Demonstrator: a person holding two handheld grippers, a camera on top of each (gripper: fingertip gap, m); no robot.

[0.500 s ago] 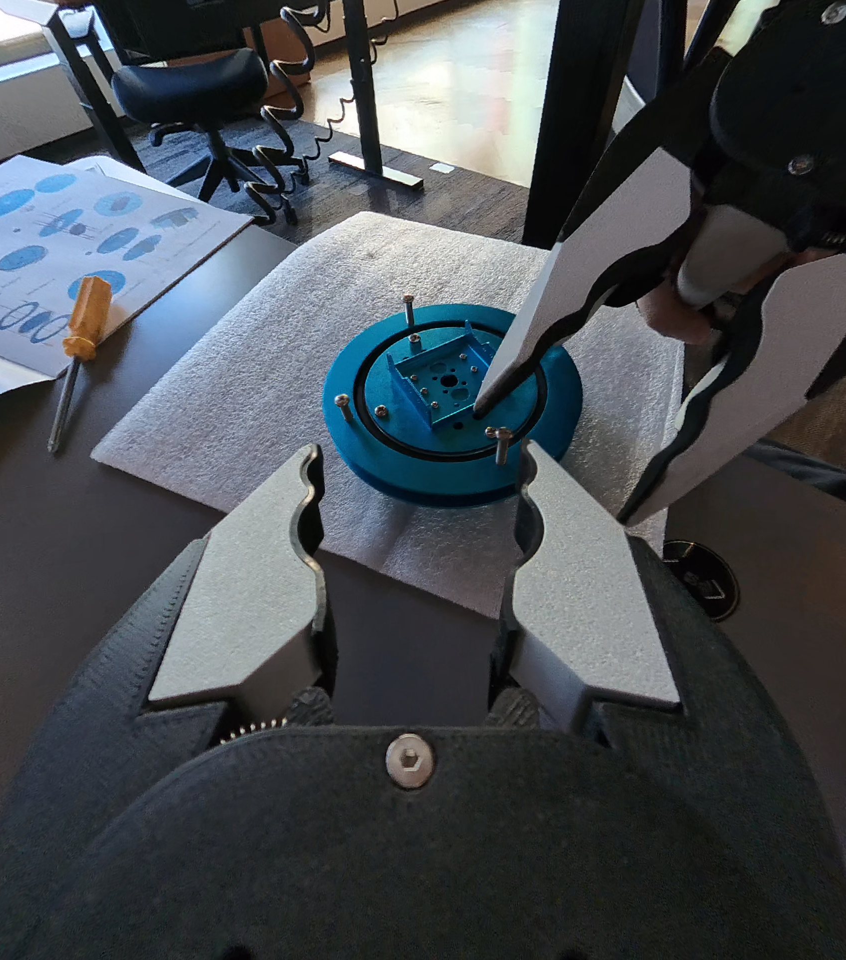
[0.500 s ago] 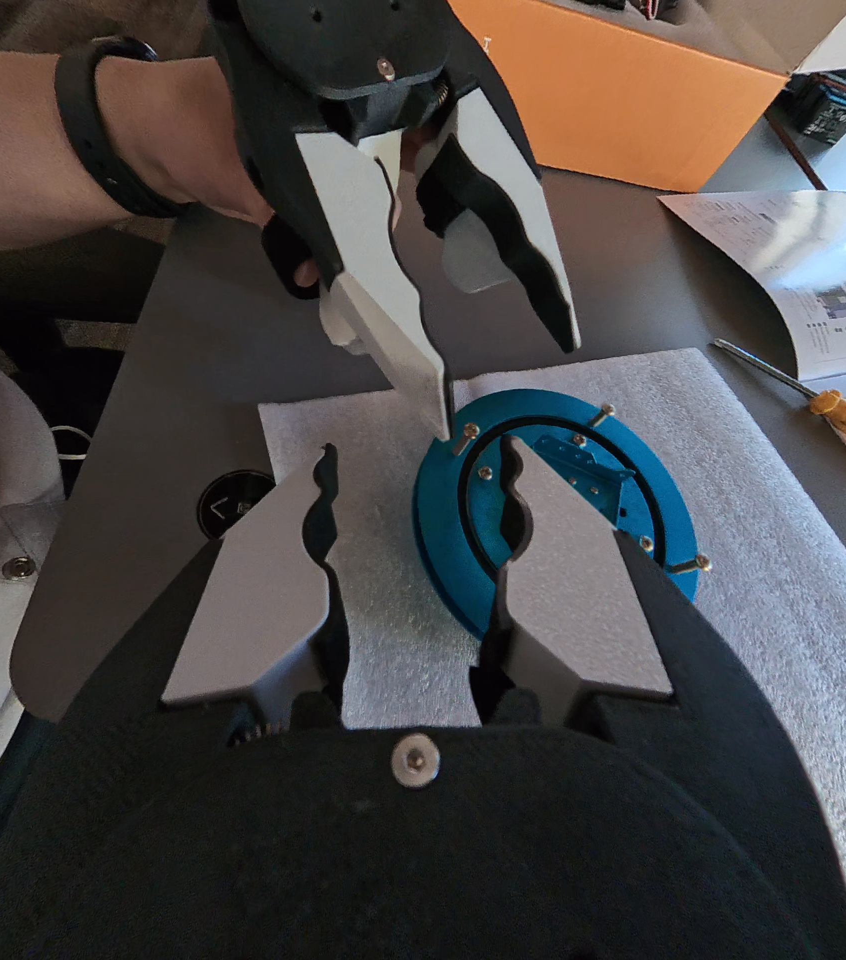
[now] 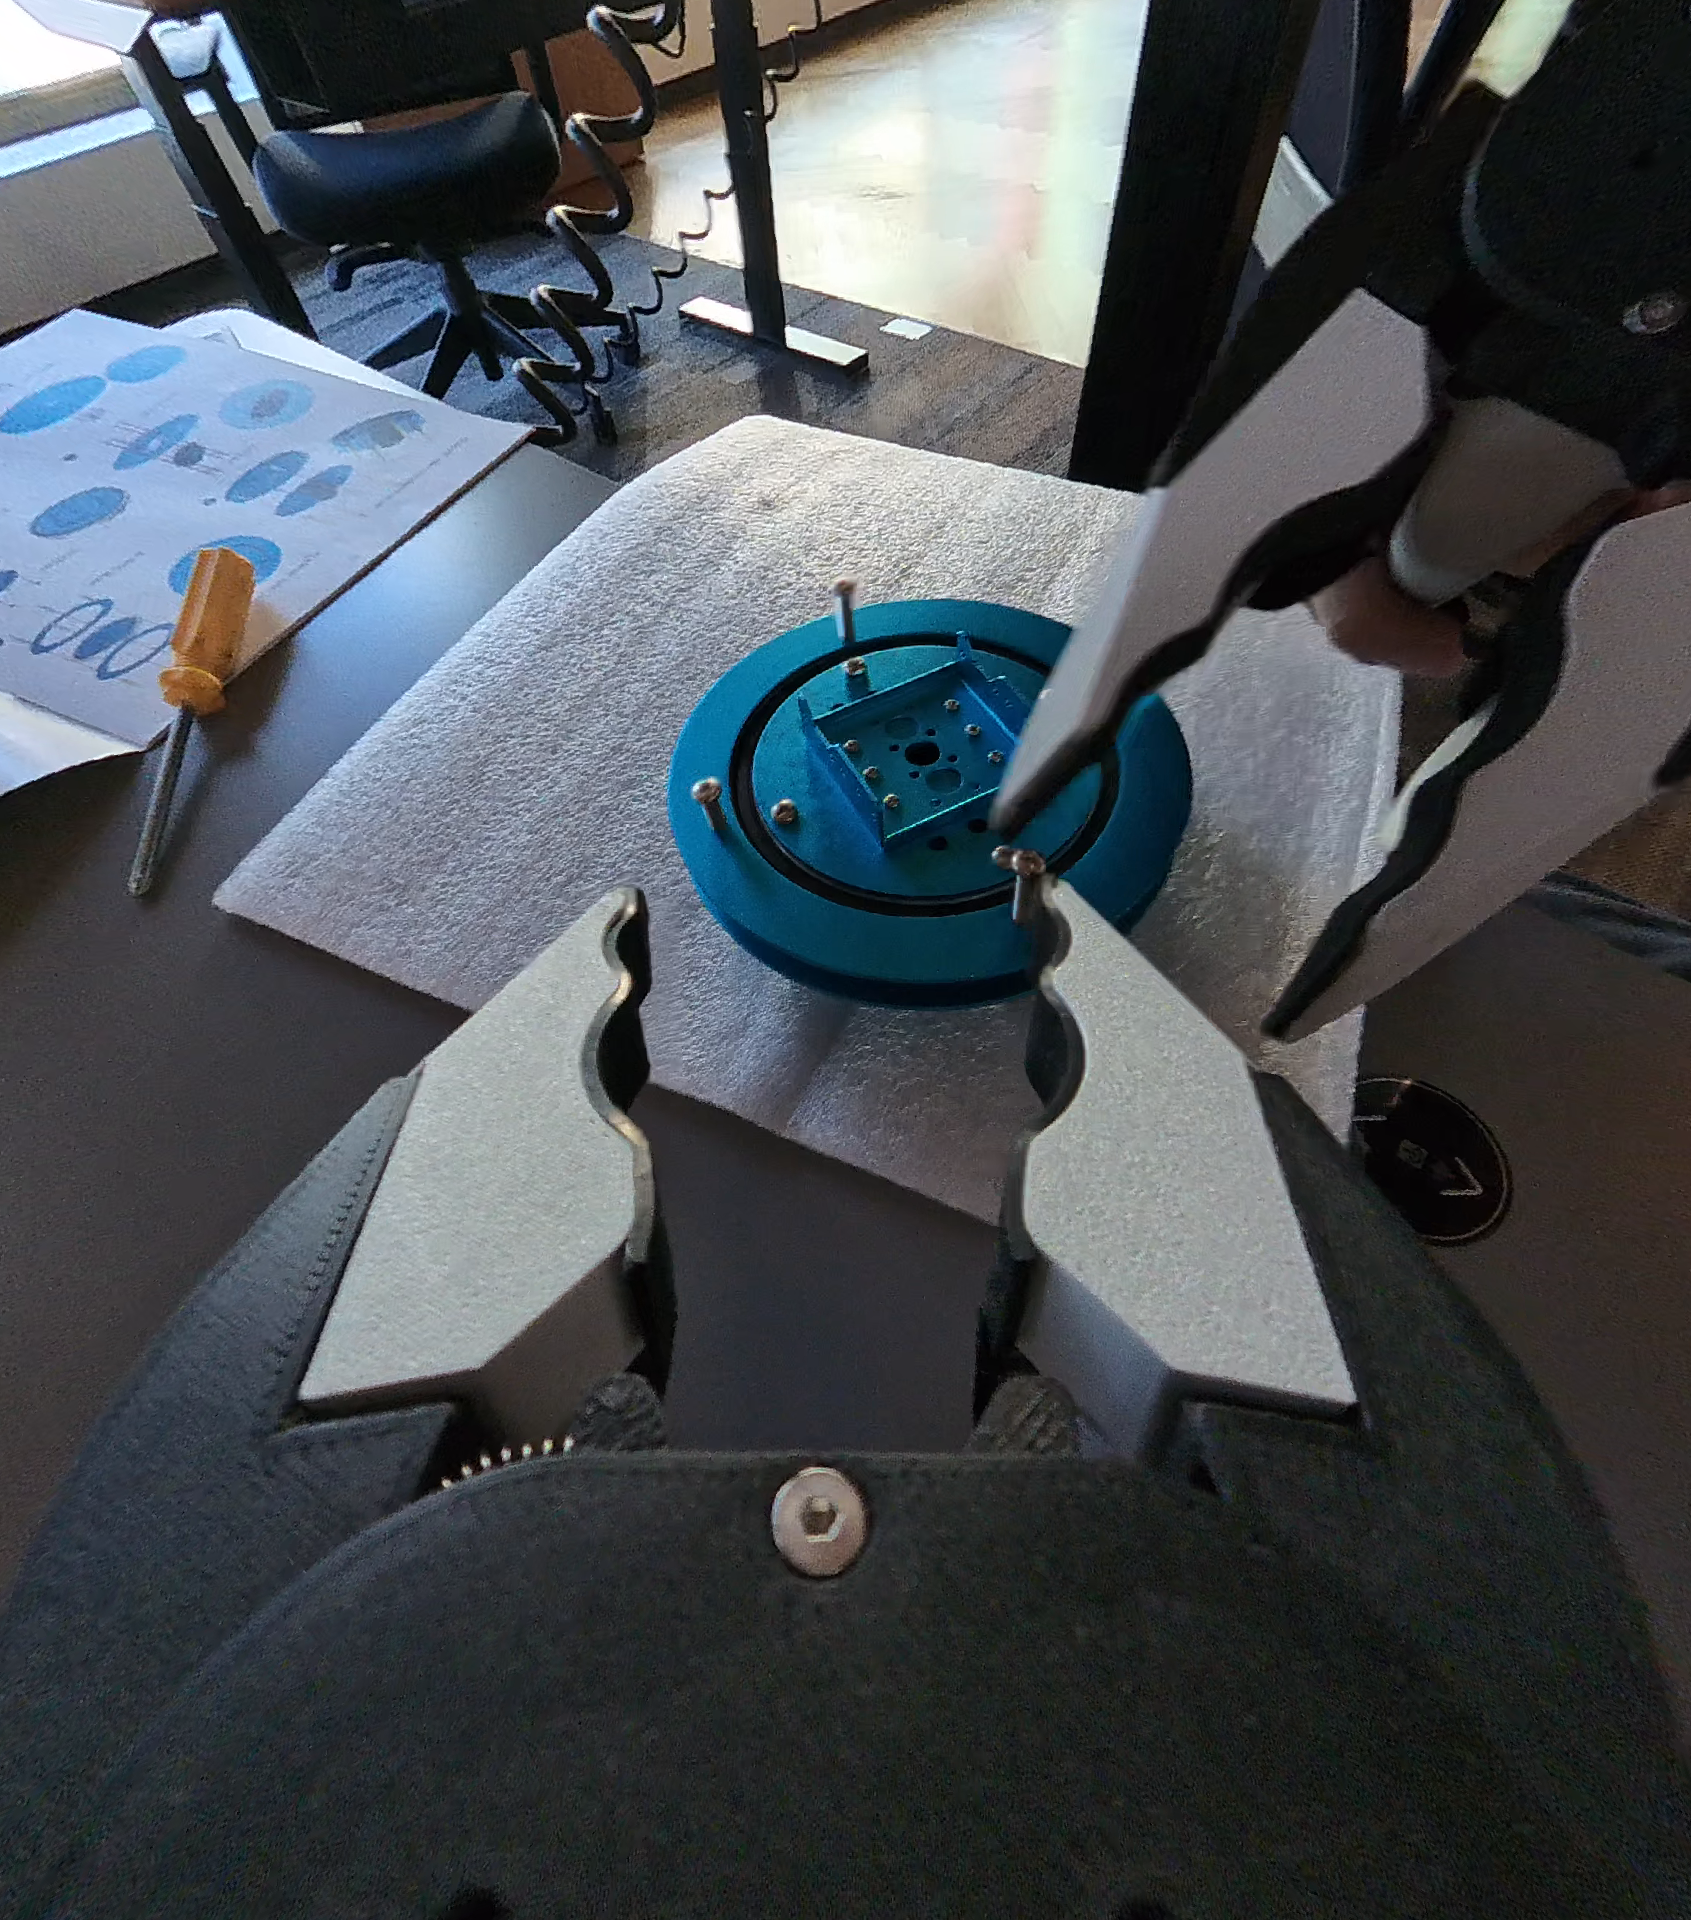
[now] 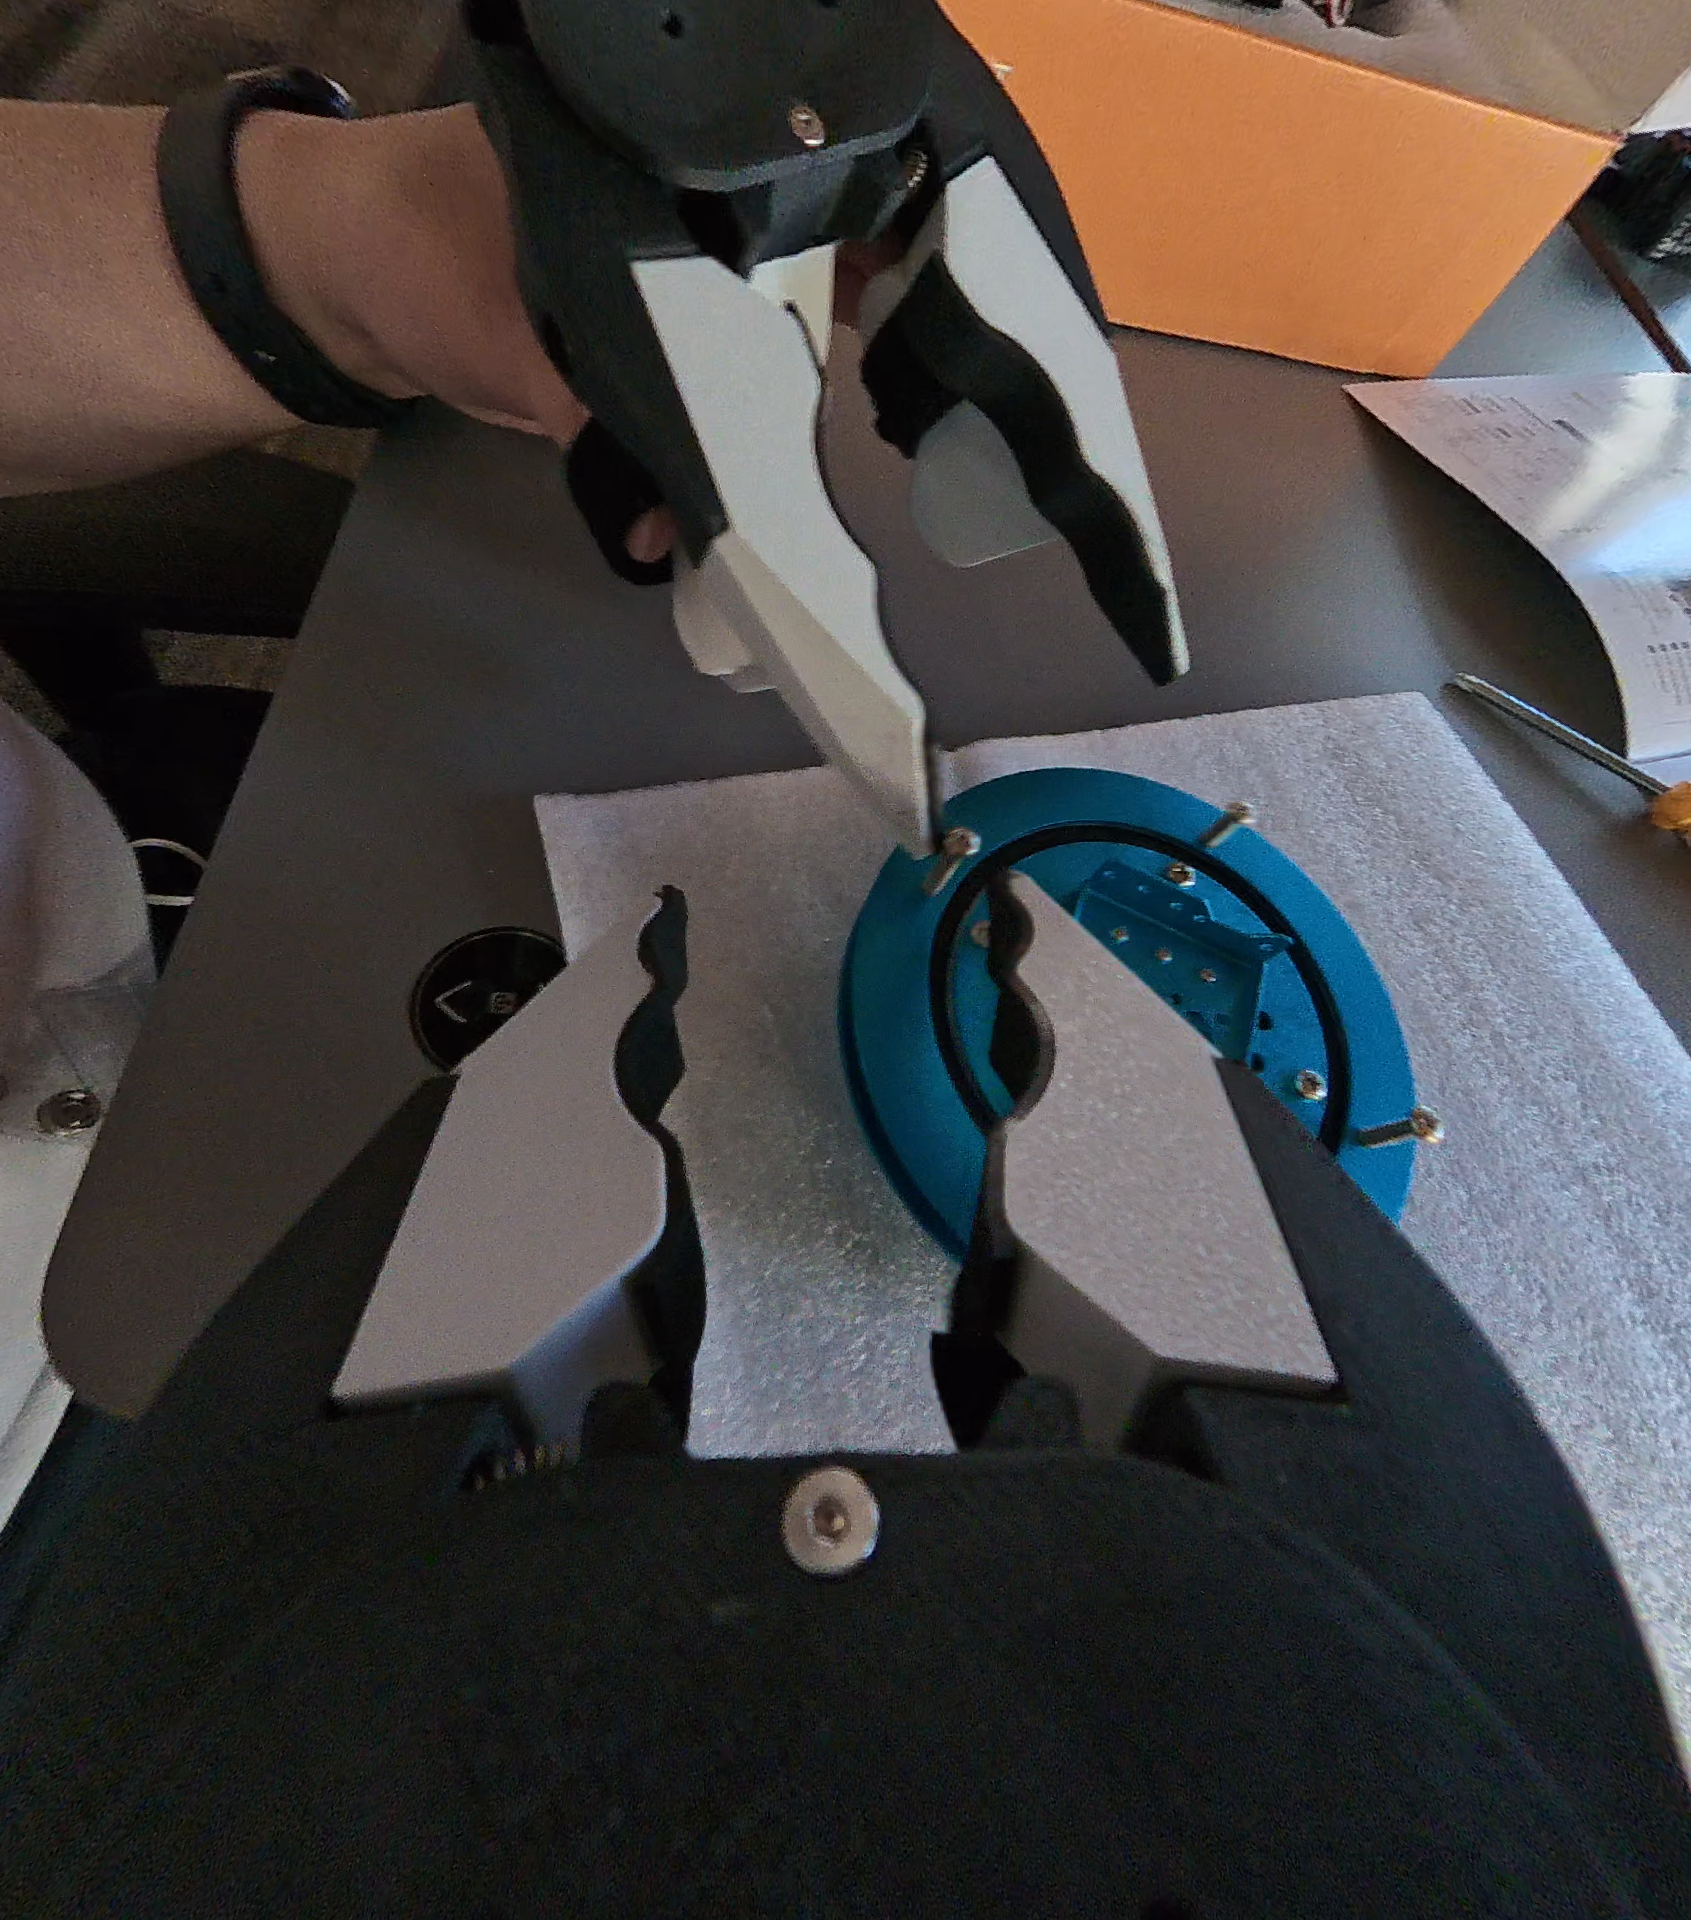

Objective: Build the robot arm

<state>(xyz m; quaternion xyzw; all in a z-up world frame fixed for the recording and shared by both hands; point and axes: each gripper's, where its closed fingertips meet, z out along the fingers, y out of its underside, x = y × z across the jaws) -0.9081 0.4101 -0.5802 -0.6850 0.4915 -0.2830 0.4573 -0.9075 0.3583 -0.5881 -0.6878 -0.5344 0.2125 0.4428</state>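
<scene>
On white foam (image 3: 529,790), blue round disc (image 3: 810,935) bristles with upright screws (image 3: 843,613).

The round disc (image 3: 924,935) sits on the foam sheet (image 3: 529,790), which lies on the table (image 3: 93,1091). A square bracket (image 3: 908,758) stands at the disc's centre, inside a ring (image 3: 753,821). Screws (image 3: 706,795) stand upright about the ring. In the left wrist view, a screwdriver (image 3: 186,686) lies left of the sheet, its handle on printed pages (image 3: 145,468). An office chair (image 3: 415,197) stands far beyond.
</scene>
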